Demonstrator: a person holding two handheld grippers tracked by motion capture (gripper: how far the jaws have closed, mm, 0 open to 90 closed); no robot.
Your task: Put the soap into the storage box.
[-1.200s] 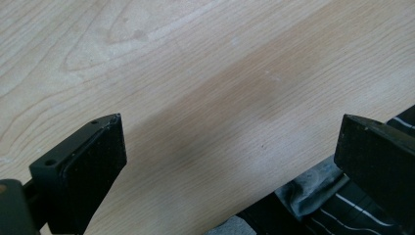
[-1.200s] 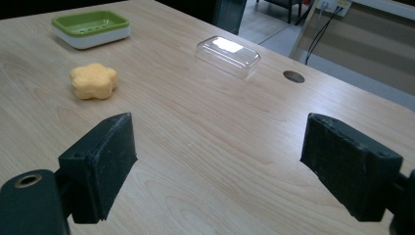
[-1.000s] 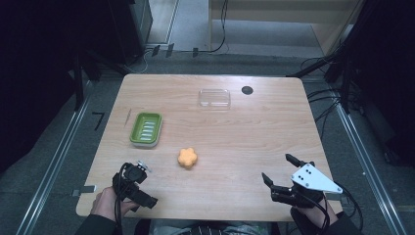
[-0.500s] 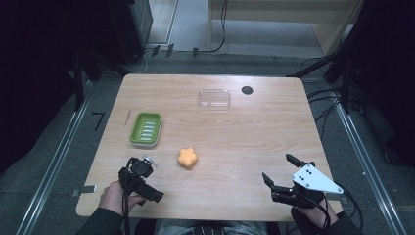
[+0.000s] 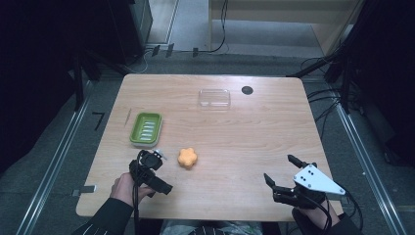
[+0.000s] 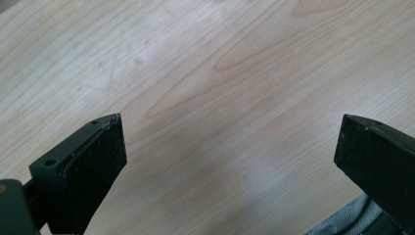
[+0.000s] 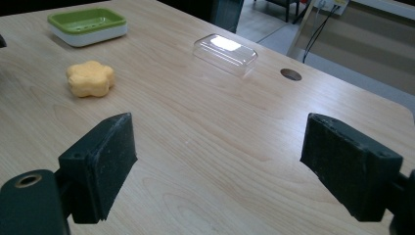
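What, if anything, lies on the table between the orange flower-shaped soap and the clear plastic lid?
Nothing: only bare wooden table lies between the orange soap and the clear lid, as both the high view and the right gripper view show.

no readable text, no labels, no brands, no numbers on anything

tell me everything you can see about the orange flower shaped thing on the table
The orange flower-shaped piece is a small, thick block with rounded lobes and a matt, soap-like or spongy surface. It lies flat on the wooden table, just right of the green soap dish and apart from it. Nothing touches it but the tabletop. The left gripper is close beside it, jaws open, not around it.
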